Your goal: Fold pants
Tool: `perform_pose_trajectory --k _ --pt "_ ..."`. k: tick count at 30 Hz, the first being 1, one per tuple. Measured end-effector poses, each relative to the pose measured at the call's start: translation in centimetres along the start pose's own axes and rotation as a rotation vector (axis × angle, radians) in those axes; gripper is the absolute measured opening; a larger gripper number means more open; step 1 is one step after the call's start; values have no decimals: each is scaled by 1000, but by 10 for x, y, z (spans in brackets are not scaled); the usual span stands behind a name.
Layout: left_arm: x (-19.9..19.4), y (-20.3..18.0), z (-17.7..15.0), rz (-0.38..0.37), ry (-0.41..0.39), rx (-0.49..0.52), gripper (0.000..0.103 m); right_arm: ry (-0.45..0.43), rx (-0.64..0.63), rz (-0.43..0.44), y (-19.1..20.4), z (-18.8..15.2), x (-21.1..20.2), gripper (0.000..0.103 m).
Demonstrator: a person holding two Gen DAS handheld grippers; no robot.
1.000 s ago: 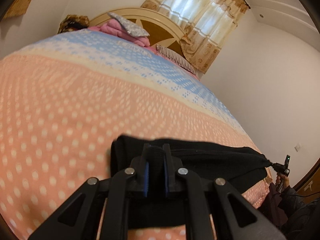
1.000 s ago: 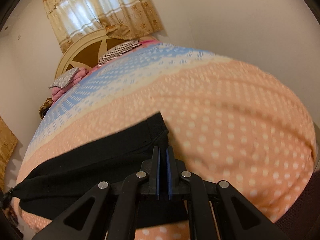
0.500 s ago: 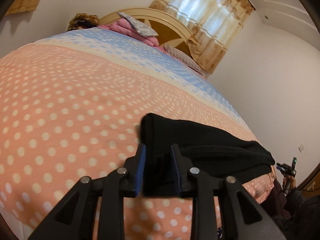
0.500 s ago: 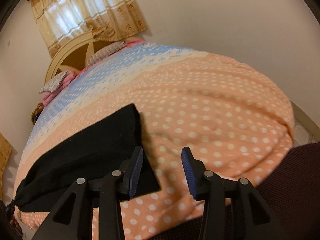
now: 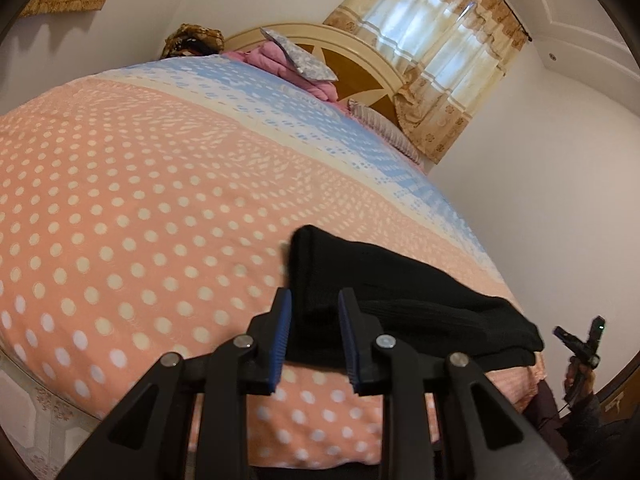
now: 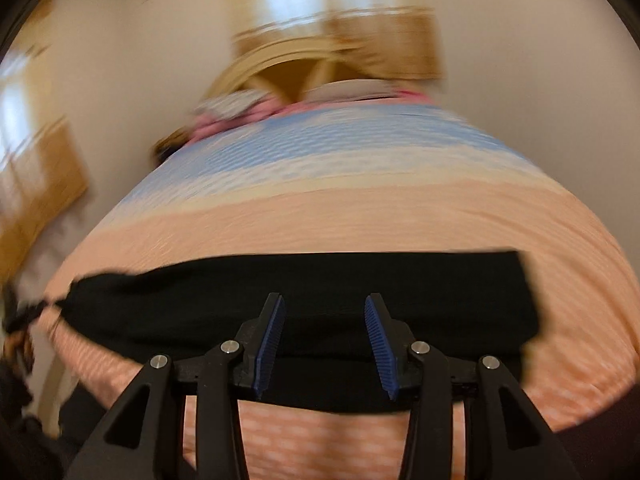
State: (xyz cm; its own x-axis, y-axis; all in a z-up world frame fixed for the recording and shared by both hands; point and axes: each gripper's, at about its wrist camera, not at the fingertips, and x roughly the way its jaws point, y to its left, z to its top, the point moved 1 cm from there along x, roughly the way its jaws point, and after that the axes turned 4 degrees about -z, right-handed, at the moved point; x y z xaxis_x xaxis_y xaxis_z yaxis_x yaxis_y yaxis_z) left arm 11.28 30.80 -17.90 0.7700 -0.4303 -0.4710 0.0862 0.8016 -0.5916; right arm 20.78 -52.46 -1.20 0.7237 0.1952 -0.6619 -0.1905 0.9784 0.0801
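the folded black pants lay on the dotted peach bedspread near its 6 o'clock edge. the left gripper had just opened, jaws straddling the pants' corner without pinching; the right gripper was released too, above the pants. pillows and a curtained window sat toward 12 o'clock.

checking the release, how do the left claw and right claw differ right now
The left claw stands narrowly open with the end of the black pants between its pads; the right claw stands wider, with the pants lying beyond its pads. The left wrist view is sharp, while the right wrist view is smeared. Both have just been opening, both have blue ribbed pads, and neither visibly pinches the fabric.
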Motion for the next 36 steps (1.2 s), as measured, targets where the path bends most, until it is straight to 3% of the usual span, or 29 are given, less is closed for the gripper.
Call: perform_pose_trajectory --k 3,8,14,17,19,23,25,27,32,34,36 --pt "11 -9 1 7 0 8 39 29 -92 103 63 6 32 46" --pt "26 -21 9 5 3 21 39 121 -164 177 140 15 96 46" --pt "31 -23 -1 37 63 51 39 309 -181 155 156 0 145 46" --pt "26 -18 -10 61 84 59 41 372 -192 177 151 -21 136 46" --pt "22 -16 -13 85 82 64 51 388 -219 171 153 -34 125 46" --pt "18 -10 -16 93 83 54 52 467 -266 229 159 -62 103 46" --pt "15 -9 -17 93 76 44 52 474 -290 240 163 -71 96 46" --pt "13 -10 -18 91 69 40 52 418 -311 246 172 -69 86 46" --pt "14 -15 -15 96 63 33 52 278 -301 279 199 -27 98 46" --pt "11 -20 -15 91 54 36 52 276 -350 283 215 -18 120 46" --pt "8 -22 -14 89 46 32 52 355 -387 313 228 -18 145 46"
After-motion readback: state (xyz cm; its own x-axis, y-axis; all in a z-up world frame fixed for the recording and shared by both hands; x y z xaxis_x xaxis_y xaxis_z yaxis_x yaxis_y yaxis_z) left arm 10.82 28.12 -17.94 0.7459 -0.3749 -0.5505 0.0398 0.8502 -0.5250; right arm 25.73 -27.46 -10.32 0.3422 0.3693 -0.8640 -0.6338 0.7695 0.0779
